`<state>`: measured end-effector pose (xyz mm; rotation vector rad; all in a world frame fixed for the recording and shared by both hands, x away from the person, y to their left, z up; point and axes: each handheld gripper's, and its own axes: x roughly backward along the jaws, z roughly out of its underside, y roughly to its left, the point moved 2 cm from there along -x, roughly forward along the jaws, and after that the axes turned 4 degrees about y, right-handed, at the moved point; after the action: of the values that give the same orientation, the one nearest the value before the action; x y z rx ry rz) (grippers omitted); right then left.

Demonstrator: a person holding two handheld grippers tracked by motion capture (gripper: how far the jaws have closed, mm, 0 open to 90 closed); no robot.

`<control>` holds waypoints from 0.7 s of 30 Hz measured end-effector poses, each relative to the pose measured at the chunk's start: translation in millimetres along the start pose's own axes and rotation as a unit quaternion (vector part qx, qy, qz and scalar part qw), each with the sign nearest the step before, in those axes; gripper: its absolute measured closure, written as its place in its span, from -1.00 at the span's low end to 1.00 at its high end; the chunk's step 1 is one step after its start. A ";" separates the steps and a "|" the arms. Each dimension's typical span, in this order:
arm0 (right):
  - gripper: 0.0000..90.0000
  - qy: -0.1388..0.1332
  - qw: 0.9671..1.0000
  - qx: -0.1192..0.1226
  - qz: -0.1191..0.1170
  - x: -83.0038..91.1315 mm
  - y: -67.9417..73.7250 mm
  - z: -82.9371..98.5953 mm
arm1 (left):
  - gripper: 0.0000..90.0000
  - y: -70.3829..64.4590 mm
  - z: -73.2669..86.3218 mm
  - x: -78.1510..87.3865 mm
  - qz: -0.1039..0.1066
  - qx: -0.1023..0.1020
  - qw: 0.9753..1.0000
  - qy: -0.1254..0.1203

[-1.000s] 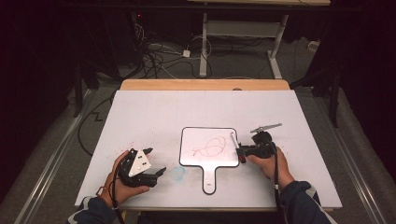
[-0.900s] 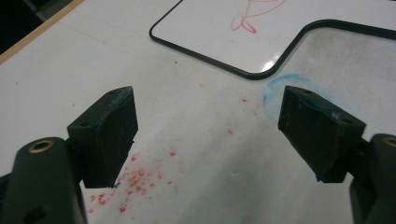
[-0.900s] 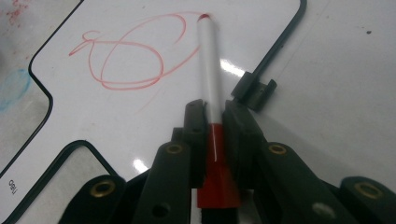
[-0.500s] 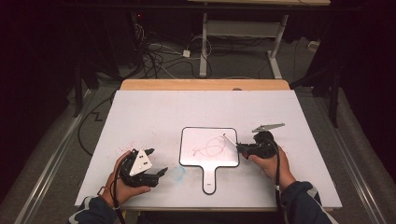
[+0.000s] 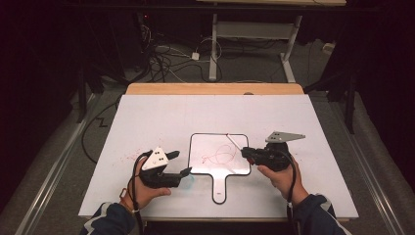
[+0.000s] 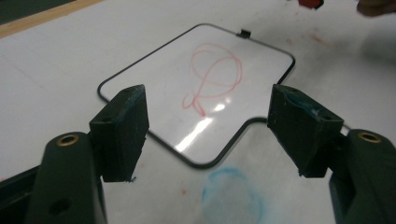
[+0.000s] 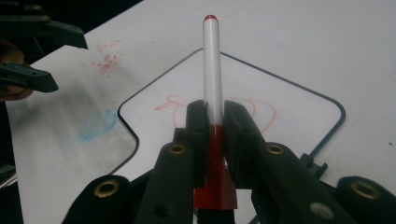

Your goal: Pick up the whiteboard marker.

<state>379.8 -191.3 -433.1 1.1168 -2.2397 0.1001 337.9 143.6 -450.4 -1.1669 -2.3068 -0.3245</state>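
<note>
Marker (image 7: 211, 70) clamped in right gripper (image 7: 215, 123) jaws, red base hidden

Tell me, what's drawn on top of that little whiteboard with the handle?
A looping red scribble sits on the whiteboard. In the right gripper view, the right tool and its red marker cover the scribble's middle, so that part cannot be seen there.

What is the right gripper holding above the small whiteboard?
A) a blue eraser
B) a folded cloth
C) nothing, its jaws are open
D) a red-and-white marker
D: the right gripper has its jaws clamped on a marker with a white barrel and red end, over the whiteboard.
</note>
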 end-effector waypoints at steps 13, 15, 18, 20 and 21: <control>0.82 -0.043 0.997 0.044 -0.047 -3.4 33.5 -1.7 | -0.12 -15.1 -53.1 -40.8 0.087 0.046 0.994 -0.057; 0.82 -0.045 0.997 0.053 -0.046 -3.6 37.3 -1.8 | -0.13 -16.2 -55.1 -43.7 0.090 0.049 0.993 -0.059; 0.82 -0.044 0.996 0.059 -0.052 -4.7 40.5 -1.1 | -0.11 -22.8 -61.8 -52.9 0.111 0.075 0.988 -0.076; 0.82 -0.045 0.996 0.059 -0.055 -5.5 41.1 -0.4 | -0.05 -22.9 -63.6 -54.3 0.108 0.058 0.990 -0.073; 0.82 -0.046 0.996 0.059 -0.057 -6.0 41.4 0.0 | -0.02 -26.8 -64.6 -56.3 0.114 0.072 0.988 -0.081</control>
<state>351.7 -160.8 -428.1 1.3351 -2.2695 0.1366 366.4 61.6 -427.4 -1.4095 -2.2585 0.0209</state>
